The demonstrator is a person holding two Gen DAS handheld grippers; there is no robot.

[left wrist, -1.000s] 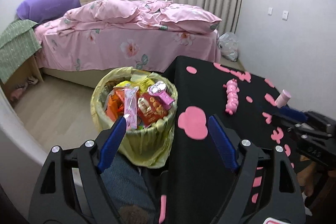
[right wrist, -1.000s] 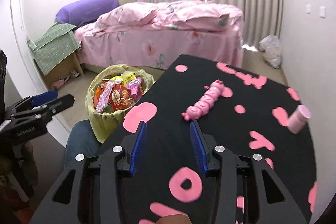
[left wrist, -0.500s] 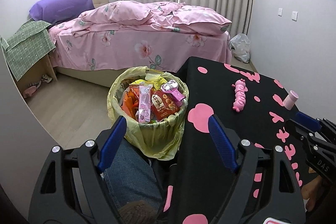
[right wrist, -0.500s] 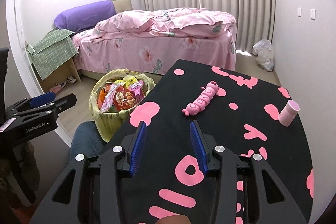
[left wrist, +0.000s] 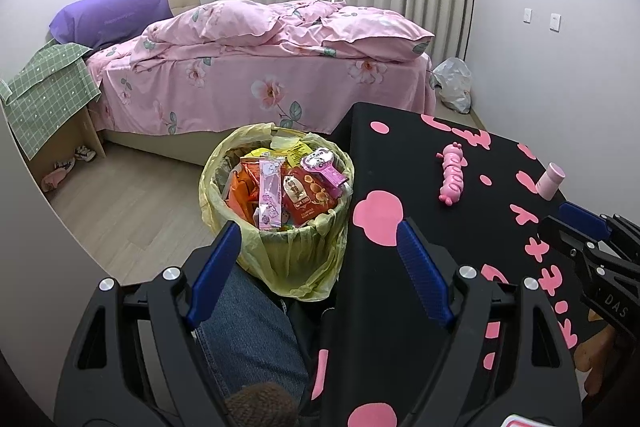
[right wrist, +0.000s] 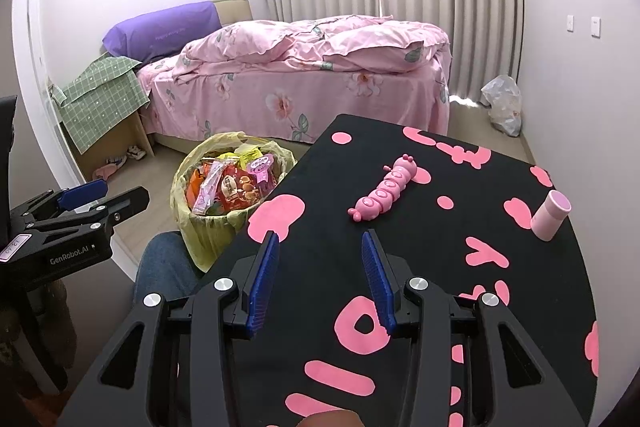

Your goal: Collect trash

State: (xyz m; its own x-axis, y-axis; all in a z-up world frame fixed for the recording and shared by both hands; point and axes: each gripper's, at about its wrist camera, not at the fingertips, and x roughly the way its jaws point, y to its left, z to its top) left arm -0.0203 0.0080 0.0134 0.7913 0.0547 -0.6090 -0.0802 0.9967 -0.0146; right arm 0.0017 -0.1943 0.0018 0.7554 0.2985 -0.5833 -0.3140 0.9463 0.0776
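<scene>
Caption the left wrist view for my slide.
Open left gripper above yellow-lined trash bin full of snack wrappers, beside black pink-patterned table.

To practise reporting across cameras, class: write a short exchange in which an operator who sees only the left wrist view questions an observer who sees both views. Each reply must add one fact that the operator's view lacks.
Operator: I only see an edge of the right gripper. Is it carrying any trash?
Observer: No. Its jaws stand open with nothing between them, above the black table.
Operator: Does the left gripper have any marking on its outer side?
Observer: Yes. Its side reads GenRobot.AI in white letters.
</scene>
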